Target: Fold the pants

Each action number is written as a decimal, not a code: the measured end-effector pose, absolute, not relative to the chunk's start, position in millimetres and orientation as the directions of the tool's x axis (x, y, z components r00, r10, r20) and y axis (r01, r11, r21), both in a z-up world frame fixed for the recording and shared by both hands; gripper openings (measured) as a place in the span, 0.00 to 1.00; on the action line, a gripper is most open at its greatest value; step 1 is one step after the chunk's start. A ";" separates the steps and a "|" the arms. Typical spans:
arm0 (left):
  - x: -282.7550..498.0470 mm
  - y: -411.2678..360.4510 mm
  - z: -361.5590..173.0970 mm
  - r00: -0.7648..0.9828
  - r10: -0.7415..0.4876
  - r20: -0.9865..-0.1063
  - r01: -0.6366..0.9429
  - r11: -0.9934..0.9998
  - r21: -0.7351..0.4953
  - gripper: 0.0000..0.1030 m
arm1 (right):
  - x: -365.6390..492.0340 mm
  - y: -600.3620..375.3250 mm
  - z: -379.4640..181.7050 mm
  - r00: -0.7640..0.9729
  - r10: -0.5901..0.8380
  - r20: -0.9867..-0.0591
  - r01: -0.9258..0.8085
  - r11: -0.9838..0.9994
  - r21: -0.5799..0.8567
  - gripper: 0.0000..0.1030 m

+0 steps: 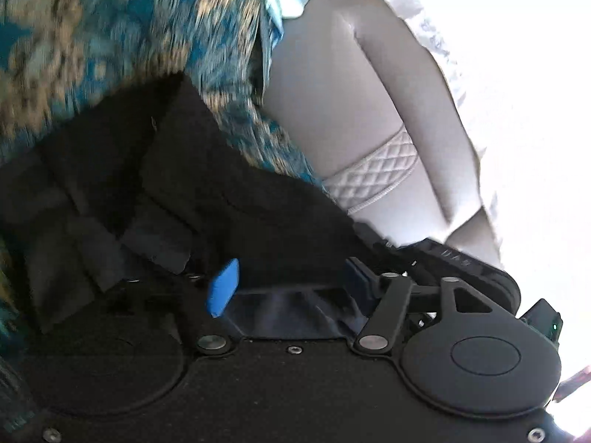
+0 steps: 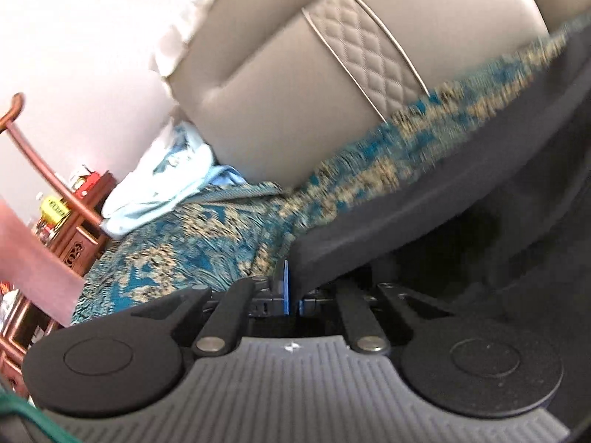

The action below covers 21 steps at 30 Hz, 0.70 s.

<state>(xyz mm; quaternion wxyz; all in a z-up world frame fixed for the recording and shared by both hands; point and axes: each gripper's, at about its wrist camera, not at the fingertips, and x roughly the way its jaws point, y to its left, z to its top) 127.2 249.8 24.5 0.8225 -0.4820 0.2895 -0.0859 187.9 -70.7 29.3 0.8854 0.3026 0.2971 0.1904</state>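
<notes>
Fold incomplete: pants [image 1: 155,192] lie bunched on the bedspread [image 1: 110,37], right gripper [image 2: 293,293] clamped on an edge, left gripper [image 1: 284,284] parted, gripping nothing.

On my left gripper [image 1: 284,291] I see a black body with two big round caps and flat black link bars pinned with shiny silver rivets. Small screws sit along its bottom edge. Its finger pads [image 1: 221,288] are bright blue. A tiny green light glows to the right of the right cap. My right gripper [image 2: 293,295] has the same black caps and bars, and blue pads, but below them is a grey ribbed plate with a small white mark.
</notes>
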 end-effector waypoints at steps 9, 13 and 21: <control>130.3 244.3 0.4 0.734 -0.613 -0.294 -0.098 0.332 -0.938 0.81 | 195.3 -74.3 56.3 0.748 0.537 -0.390 -0.205 0.746 0.634 0.09; 130.2 240.0 -7.0 0.748 -0.600 -0.284 -0.109 0.310 -0.944 0.87 | 195.3 -71.1 64.4 0.744 0.545 -0.386 -0.226 0.750 0.622 0.09; 124.9 255.1 -12.0 0.889 -0.358 -0.286 -0.207 0.243 -0.948 0.66 | 175.6 -79.6 61.8 0.746 0.545 -0.383 -0.224 0.747 0.626 0.09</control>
